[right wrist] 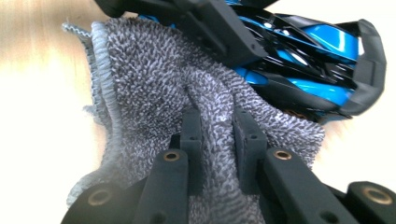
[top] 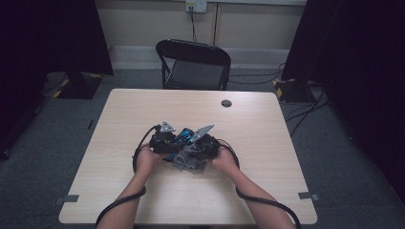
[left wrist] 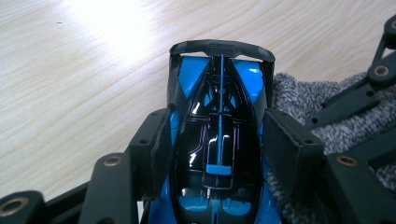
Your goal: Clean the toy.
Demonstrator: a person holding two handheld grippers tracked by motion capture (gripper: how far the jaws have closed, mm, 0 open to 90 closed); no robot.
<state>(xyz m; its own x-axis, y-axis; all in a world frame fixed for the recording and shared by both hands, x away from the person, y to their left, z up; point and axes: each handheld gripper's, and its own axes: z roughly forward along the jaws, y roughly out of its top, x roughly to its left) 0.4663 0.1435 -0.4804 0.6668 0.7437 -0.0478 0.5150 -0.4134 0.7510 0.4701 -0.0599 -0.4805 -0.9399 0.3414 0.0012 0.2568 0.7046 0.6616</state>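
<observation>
A blue and black toy race car (left wrist: 218,135) sits between the pads of my left gripper (left wrist: 215,140), which is shut on its body; its black rear wing (left wrist: 222,48) points away from the camera. My right gripper (right wrist: 218,135) is shut on a fold of a grey terry cloth (right wrist: 149,88) that lies against the side of the car (right wrist: 303,60). In the high view both grippers meet at the table's middle, the left gripper (top: 165,138) and the right gripper (top: 200,143) close together, with the car (top: 184,136) and the cloth (top: 188,162) between them.
The wooden table (top: 143,191) carries a small dark round disc (top: 226,103) near its far edge. A black folding chair (top: 193,64) stands behind the table. Cables trail from both grippers past the person's forearms (top: 258,200).
</observation>
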